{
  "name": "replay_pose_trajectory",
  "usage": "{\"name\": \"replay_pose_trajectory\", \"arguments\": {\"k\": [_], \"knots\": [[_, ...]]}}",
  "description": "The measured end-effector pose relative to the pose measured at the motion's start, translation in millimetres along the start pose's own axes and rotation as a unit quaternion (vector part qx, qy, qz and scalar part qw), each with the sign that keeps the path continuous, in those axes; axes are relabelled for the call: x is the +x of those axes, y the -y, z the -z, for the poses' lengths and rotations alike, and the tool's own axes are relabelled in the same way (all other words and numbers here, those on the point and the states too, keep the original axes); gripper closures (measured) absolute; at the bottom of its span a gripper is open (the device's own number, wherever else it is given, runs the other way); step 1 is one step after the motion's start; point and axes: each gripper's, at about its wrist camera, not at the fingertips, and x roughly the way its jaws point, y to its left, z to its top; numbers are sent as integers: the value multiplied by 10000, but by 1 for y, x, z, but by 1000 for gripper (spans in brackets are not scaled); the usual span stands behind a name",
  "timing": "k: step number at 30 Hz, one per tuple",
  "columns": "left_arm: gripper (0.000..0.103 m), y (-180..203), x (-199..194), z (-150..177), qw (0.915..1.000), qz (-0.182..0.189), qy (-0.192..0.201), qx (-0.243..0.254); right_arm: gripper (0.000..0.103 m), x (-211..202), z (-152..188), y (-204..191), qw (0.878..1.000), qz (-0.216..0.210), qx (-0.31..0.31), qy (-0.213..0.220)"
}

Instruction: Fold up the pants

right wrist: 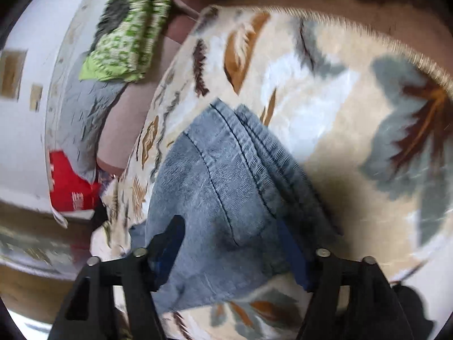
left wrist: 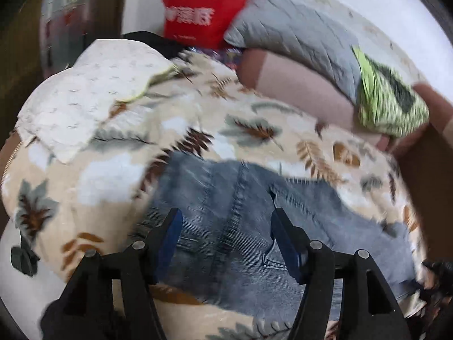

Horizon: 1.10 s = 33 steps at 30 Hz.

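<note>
While both cams are motion-blurred, the layout reads ok. Left wrist view, going L to R: white quilted cloth (left wrist: 85, 96) at 10 o'clock, red bag (left wrist: 202, 8) at 12, grey pillow (left wrist: 294, 31) at 1, green patterned cloth (left wrist: 388, 104) at 3, all lying on or beside the leaf-print blanket (left wrist: 93, 187). The pants (left wrist: 243, 221), faded blue denim, lie flat on that blanket from centre down to 5 o'clock. Left gripper (left wrist: 226, 235) at 6 o'clock has its jaws apart, denim showing in the gap, pads not pressing on it.

Right wrist view: the pants again fill centre to 6 o'clock, seams running up toward 12, w/ blanket around them. Right gripper (right wrist: 229, 240) also stands w/ jaws apart, straddling a bunched denim edge; its right finger is half hidden behind the fabric, no clamp visible.

Step, as I judge it: between folds, cloth let go and lying loose. Next move prob needs each gripper to pinch one edge, both closing firmly before lifting, then carry it over evenly so layers line up
</note>
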Motion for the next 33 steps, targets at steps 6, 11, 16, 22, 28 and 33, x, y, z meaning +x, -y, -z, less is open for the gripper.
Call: {"name": "replay_pose_trajectory", "arguments": {"k": [6, 11, 16, 22, 28, 33], "knots": [[30, -3, 46, 25, 9975, -436, -500, 230, 75, 17, -9, 5, 9984, 394, 372, 134], [25, -9, 48, 27, 9981, -377, -424, 250, 94, -1, -8, -18, 9959, 779, -262, 377], [24, -9, 52, 27, 9982, -370, -417, 229, 94, -54, 13, -40, 9853, 1090, -979, 878], [23, -5, 43, 22, 9976, -517, -420, 209, 80, -30, 15, 13, 9904, 1257, -466, 331], [23, 3, 11, 15, 9991, -349, 81, 220, 35, -70, 18, -25, 9713, 1783, -1230, 983], [19, 3, 61, 28, 9932, -835, -627, 514, 30, -46, 23, -54, 9693, 1433, -1858, 733]]}}
